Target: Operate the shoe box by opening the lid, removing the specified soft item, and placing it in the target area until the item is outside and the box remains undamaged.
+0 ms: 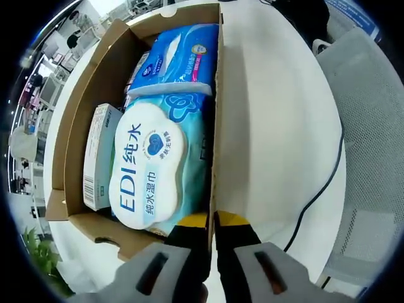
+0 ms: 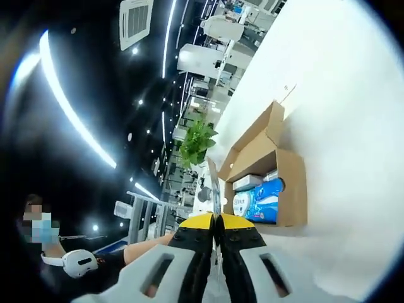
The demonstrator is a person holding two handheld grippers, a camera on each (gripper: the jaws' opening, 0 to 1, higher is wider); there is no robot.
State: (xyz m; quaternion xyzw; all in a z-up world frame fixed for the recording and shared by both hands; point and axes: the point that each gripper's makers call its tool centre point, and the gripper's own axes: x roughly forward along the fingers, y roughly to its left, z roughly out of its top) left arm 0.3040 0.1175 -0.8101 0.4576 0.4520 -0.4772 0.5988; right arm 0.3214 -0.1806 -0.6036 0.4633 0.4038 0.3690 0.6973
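An open brown cardboard box (image 1: 76,132) lies on a white table (image 1: 271,126). Inside it are a white and blue wet-wipes pack (image 1: 154,167), a blue tissue pack (image 1: 180,60) beyond it, and a small white carton (image 1: 98,158) along the far wall. My left gripper (image 1: 212,219) is shut on the top edge of the box's near side wall (image 1: 216,126). In the right gripper view the same box (image 2: 291,189) sits farther off with its flap (image 2: 255,136) raised. My right gripper (image 2: 216,219) is shut, with a thin pale strip (image 2: 212,180) sticking up edge-on from between its jaws; I cannot tell what it is.
A grey mesh chair (image 1: 369,126) stands past the table edge, and a black cable (image 1: 322,189) runs across the table beside it. A green plant (image 2: 196,142) and office furniture stand beyond the table. A person's arm (image 2: 145,247) and a white headset (image 2: 79,262) are close by.
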